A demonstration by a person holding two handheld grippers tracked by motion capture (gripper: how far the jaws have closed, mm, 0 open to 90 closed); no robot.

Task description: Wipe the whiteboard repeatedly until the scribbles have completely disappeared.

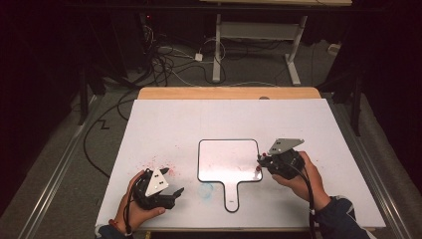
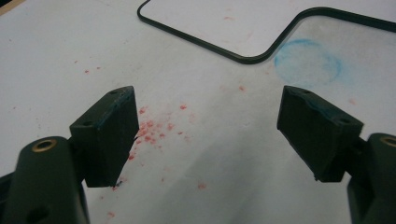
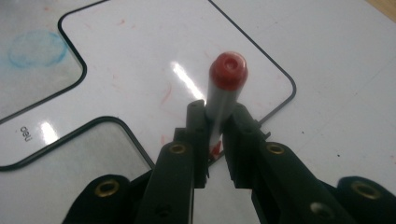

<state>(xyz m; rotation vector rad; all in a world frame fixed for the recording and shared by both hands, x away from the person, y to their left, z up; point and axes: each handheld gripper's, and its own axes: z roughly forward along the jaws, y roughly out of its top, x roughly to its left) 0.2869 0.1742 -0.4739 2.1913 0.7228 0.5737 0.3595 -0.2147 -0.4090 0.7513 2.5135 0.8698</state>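
A red-capped marker (image 3: 224,93) is clamped between the narrowed jaws of the right gripper (image 3: 217,135).

The marker is held over the right edge of the small whiteboard (image 1: 224,159) (a paddle-shaped one with a dark rim and a handle), which lies flat near the middle of the white table (image 1: 164,124). The left gripper (image 2: 208,130) is held with its jaws spread wide and nothing between them, above red specks (image 2: 152,128) near the front left of the table, with a blue smudge (image 2: 306,63) seen beyond.

whiteboards: 1 (image 1: 228,160) | red-capped markers: 1 (image 3: 224,88) | grippers: 2 (image 1: 171,194) (image 1: 261,160) | blue smudges: 1 (image 2: 307,60)
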